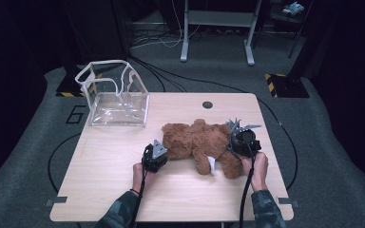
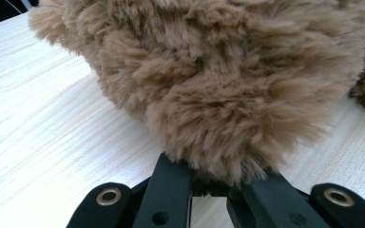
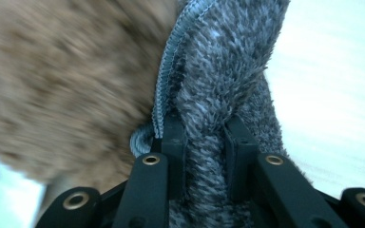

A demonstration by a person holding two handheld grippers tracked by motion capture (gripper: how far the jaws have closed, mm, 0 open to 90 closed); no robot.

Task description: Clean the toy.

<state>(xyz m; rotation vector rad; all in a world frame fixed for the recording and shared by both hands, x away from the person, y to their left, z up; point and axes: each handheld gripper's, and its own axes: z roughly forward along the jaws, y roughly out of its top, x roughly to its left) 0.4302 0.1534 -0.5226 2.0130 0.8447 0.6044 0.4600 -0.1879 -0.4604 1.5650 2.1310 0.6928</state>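
My left tongs (image 1: 158, 154) pinch brown teddy bear (image 1: 200, 142) fur at frame centre on the bench (image 1: 114, 166); right tongs (image 1: 237, 137) clamp its grey fabric piece (image 3: 218, 71). Risk: shallow fur grip slipping when lifted.

The teddy bear (image 2: 209, 80) is running past the top and right edges of the left claw view, so its shape there cannot be told. In the right claw view its brown fur (image 3: 62, 80) is smearing into blur. The grey cloth (image 3: 218, 95) is covering the tips of the right claw (image 3: 204, 137), and fur is hiding those of the left claw (image 2: 209, 183).
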